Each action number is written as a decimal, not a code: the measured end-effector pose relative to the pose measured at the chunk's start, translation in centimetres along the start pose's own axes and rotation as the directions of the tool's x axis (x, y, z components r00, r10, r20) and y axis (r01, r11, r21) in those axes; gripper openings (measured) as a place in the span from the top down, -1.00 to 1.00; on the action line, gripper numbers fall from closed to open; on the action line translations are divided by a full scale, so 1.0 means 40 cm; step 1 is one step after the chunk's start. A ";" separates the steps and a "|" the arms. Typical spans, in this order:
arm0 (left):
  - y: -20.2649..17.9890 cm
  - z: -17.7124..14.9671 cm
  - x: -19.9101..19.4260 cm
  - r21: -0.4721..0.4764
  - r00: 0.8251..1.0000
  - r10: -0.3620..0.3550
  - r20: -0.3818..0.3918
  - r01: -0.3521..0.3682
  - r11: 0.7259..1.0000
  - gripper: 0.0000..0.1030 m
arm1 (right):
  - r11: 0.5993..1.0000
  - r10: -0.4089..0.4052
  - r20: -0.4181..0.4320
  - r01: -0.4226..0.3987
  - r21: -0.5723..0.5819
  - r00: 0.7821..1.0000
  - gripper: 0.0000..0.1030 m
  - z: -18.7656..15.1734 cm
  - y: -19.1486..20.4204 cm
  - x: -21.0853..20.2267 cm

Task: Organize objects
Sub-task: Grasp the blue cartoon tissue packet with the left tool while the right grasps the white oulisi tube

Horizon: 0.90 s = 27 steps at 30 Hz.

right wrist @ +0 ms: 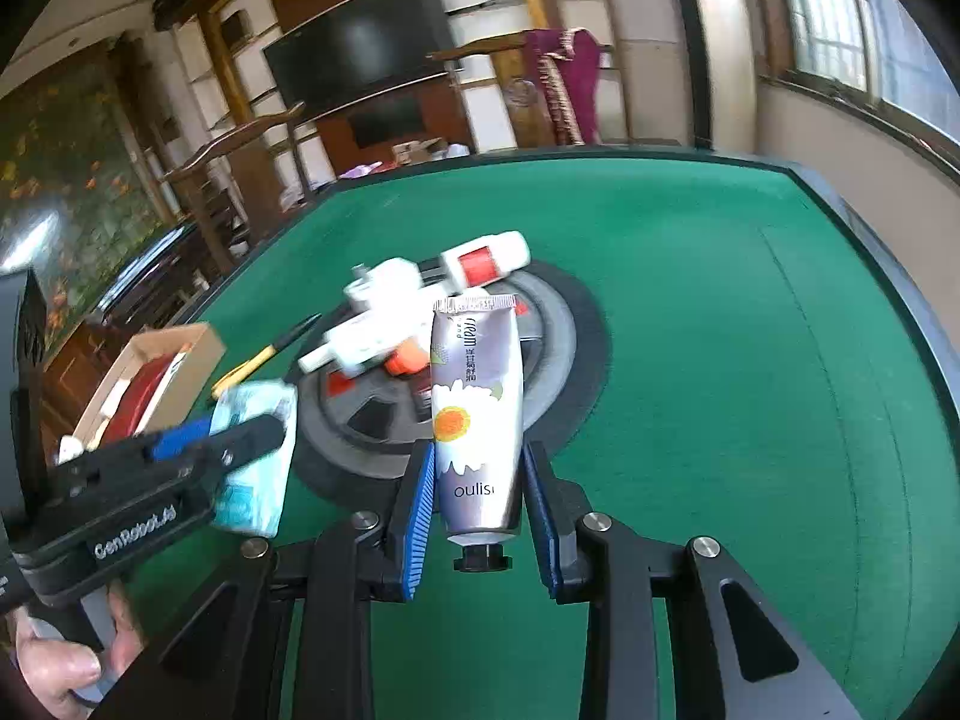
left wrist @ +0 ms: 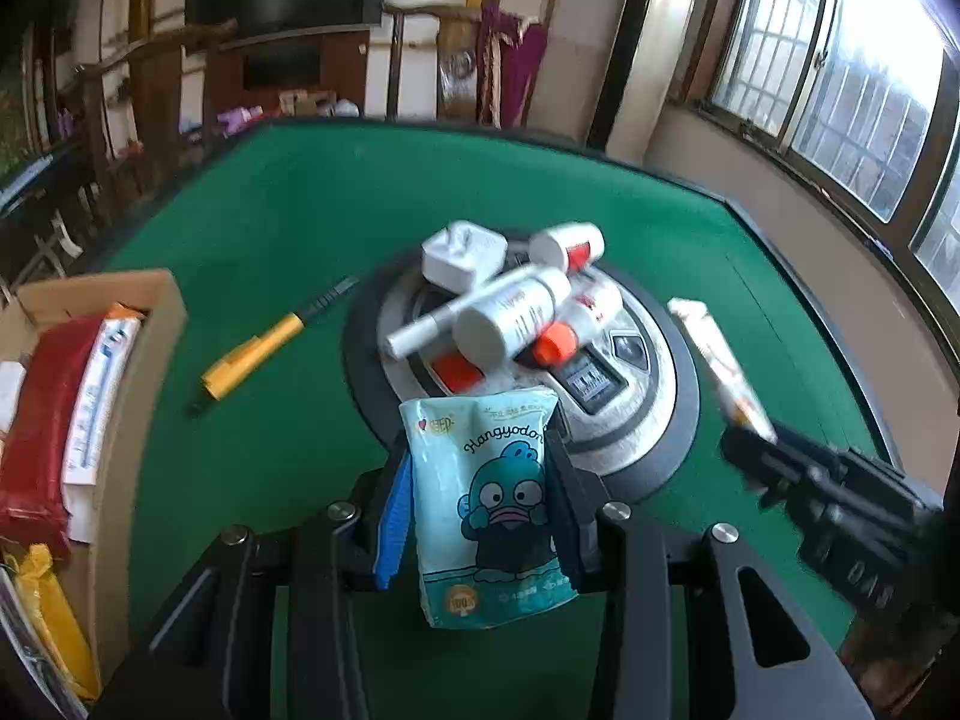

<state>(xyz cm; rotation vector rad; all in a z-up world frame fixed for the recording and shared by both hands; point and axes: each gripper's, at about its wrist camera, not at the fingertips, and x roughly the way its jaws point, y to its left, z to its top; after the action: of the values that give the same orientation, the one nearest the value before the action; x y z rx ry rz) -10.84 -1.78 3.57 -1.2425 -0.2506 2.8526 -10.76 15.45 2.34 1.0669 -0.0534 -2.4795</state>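
Tissue pack [left wrist: 489, 504] pinched in the left gripper [left wrist: 480, 510], hand-cream tube [right wrist: 477, 420] in the right gripper [right wrist: 480, 510] (both lifted); bottles [left wrist: 510, 312] and utility knife [left wrist: 258, 354] remain outside the part-filled cardboard box [left wrist: 162, 312].

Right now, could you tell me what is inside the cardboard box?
The cardboard box holds a red packet, a white packet and a yellow one; anything beneath them is covered.

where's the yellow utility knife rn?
Left wrist view: the yellow utility knife lies flat on the green table, between the cardboard box at left and the round centre console at right.
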 end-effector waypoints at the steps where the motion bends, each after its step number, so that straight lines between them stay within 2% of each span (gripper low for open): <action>1: 0.002 0.001 -0.005 -0.001 1.000 -0.002 0.013 0.002 1.000 0.25 | 1.000 0.000 0.003 0.000 -0.009 1.000 0.39 -0.004 0.008 0.001; 10: 0.003 0.016 -0.087 0.040 0.984 0.051 0.173 -0.058 0.997 0.25 | 0.997 0.023 0.002 -0.023 -0.070 1.000 0.39 -0.022 0.069 0.011; 16: -0.003 0.021 -0.142 0.047 0.955 0.101 0.281 -0.118 0.992 0.25 | 0.997 0.029 -0.004 -0.029 -0.074 1.000 0.39 -0.025 0.074 0.012; 24: -0.020 0.019 -0.167 0.060 0.931 0.135 0.340 -0.165 0.985 0.24 | 0.997 0.027 0.006 -0.026 -0.070 1.000 0.39 -0.019 0.074 0.009; 27: -0.017 0.016 -0.171 0.060 0.929 0.133 0.345 -0.164 0.985 0.24 | 0.997 0.019 0.015 -0.018 -0.071 1.000 0.39 -0.018 0.077 0.004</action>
<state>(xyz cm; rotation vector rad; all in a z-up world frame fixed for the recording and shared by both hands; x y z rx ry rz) -6.65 -1.77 9.07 -0.7775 -0.0341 3.1587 -9.20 12.72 2.37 1.0128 0.0199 -2.4546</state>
